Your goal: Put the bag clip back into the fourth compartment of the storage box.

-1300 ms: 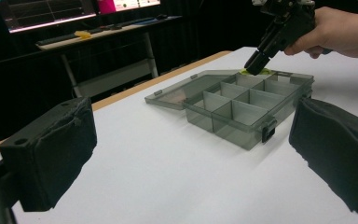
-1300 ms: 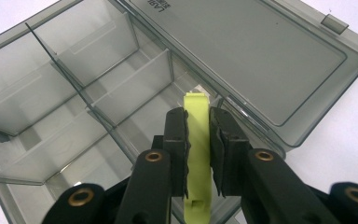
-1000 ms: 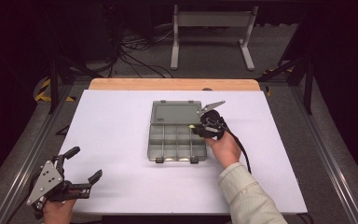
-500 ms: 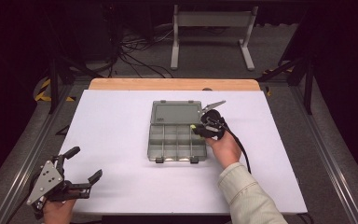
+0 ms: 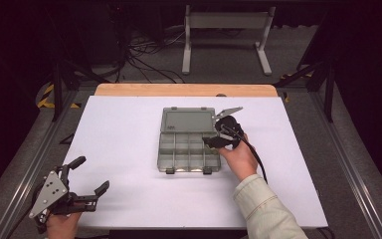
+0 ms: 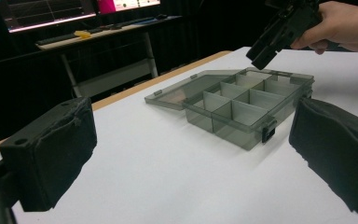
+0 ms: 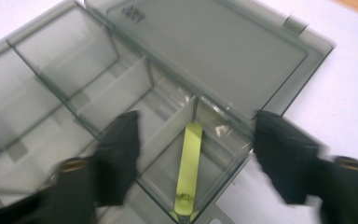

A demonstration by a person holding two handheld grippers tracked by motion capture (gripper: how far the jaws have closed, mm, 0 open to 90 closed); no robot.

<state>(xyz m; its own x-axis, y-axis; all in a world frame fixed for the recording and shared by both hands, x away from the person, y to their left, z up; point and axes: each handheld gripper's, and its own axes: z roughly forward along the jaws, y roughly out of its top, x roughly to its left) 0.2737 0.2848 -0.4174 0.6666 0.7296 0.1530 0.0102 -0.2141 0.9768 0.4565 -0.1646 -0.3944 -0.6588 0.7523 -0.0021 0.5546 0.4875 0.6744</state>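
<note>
Right gripper view: our right gripper has just opened wide; yellow-green strip lies released in the organizer box's corner compartment. Left gripper idles, wide open.

High view looks down; claw views sit low and close; all share the box

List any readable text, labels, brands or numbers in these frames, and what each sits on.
Nothing can be quoted.
Embossed mark near one corner of the organizer box lid: too blurred to read.
Screens behind the table, left gripper view: bright lines and blocks, too small to read.
Yellow-green strip in the box compartment: no print visible.
</note>
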